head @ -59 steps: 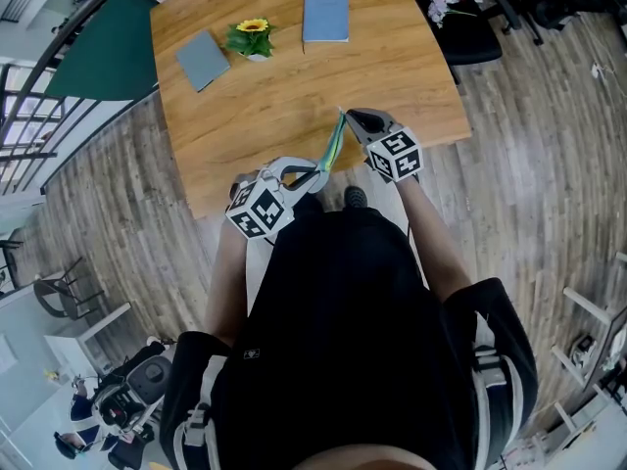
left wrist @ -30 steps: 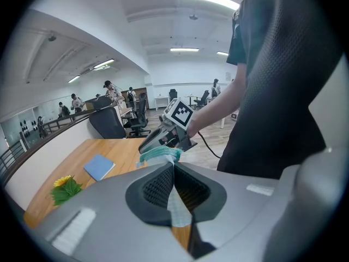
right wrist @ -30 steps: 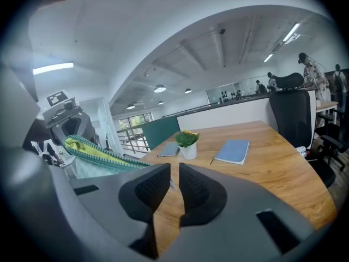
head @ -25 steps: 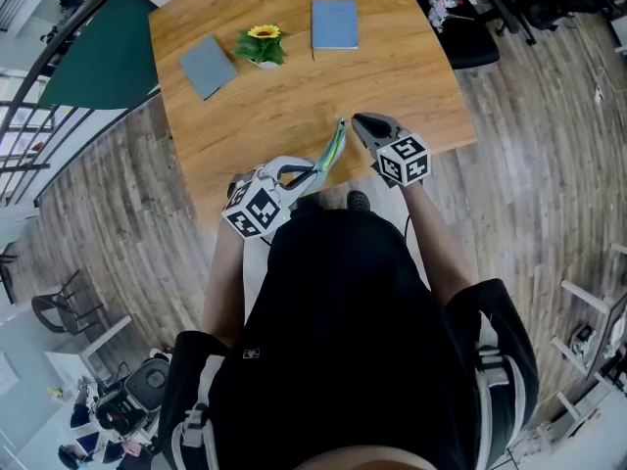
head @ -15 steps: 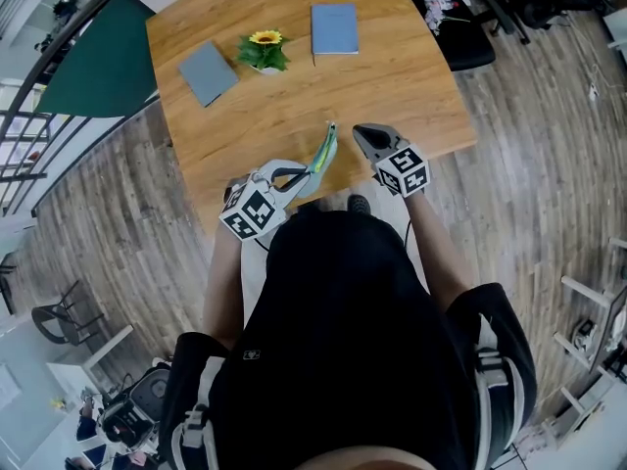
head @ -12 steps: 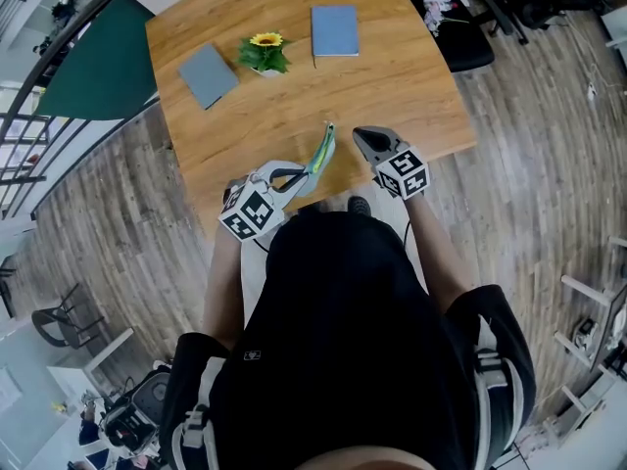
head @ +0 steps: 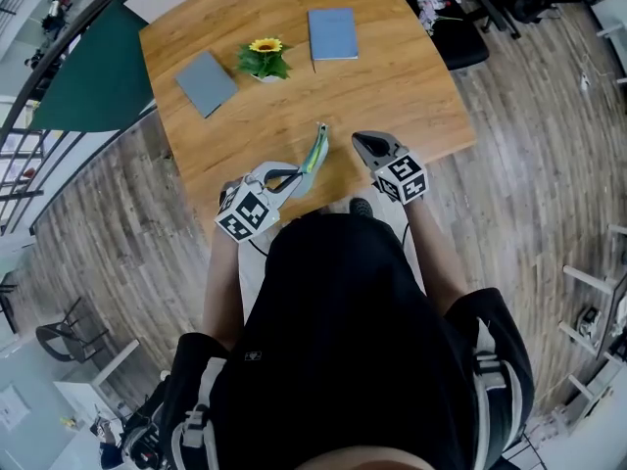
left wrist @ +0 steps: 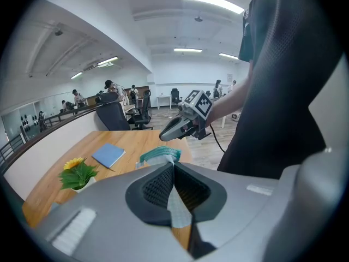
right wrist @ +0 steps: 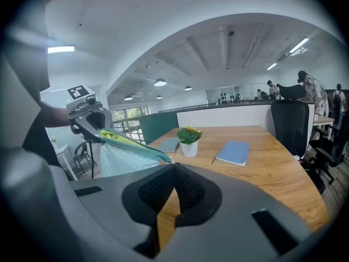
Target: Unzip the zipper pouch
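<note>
I am looking down through the head view. The left hand-held gripper [head: 290, 175] is sitting a little left of the middle of the frame. Its jaws are pressing tight together on one end of the soft teal and green cloth zipper pouch [head: 313, 151]. The zipper pouch is pointing up and to the right from those jaws, over the near edge of the light brown wooden counter [head: 402, 76].

In the left gripper view, a strip of pale cloth is being pinched between the black ribbed pads [left wrist: 158, 187]. The rest of the zipper pouch [left wrist: 158, 156] is bunching up just past the tips.

The right hand-held gripper [head: 359, 143] is sitting just right of the zipper pouch, near it but apart from it. In the right gripper view its jaws are lying shut tip to tip and are gripping nothing. There the zipper pouch [right wrist: 121, 149] is showing at the middle left, with its green zipper edge running down toward the jaw tips. I cannot tell if it is touching them.

Farther up the head view, three things are resting on the counter, well apart from the zipper pouch. They are a small yellow sunflower plant in a white pot [head: 265, 58], a flat blue notebook [head: 331, 33] to its right, and a flat grey notebook [head: 206, 69] to its left.
</note>
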A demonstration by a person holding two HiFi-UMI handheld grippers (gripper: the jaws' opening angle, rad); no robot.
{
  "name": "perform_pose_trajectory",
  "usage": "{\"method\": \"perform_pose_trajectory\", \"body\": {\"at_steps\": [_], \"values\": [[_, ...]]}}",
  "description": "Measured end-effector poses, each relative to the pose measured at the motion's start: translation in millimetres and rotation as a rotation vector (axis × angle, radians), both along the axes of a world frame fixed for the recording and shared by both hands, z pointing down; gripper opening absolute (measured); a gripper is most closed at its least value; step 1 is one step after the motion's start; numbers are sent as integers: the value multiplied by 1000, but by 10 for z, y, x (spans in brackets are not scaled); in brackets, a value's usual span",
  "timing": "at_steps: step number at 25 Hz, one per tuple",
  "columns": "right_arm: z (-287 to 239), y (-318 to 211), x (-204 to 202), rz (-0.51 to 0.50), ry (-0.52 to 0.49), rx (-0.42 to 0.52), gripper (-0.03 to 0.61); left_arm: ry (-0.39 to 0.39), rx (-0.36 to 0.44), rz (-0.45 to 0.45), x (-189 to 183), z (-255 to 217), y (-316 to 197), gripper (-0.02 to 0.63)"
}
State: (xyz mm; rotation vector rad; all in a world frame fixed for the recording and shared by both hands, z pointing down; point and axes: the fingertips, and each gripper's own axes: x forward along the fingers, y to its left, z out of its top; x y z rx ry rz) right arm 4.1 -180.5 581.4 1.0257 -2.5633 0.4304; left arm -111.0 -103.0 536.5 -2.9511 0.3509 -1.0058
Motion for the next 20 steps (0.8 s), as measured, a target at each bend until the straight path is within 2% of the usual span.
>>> {"method": "perform_pose_trajectory", "body": {"at_steps": [20], "values": [[143,90,-280,78,26,-36,2,11,-29,31,-476,197,-114,6]]}}
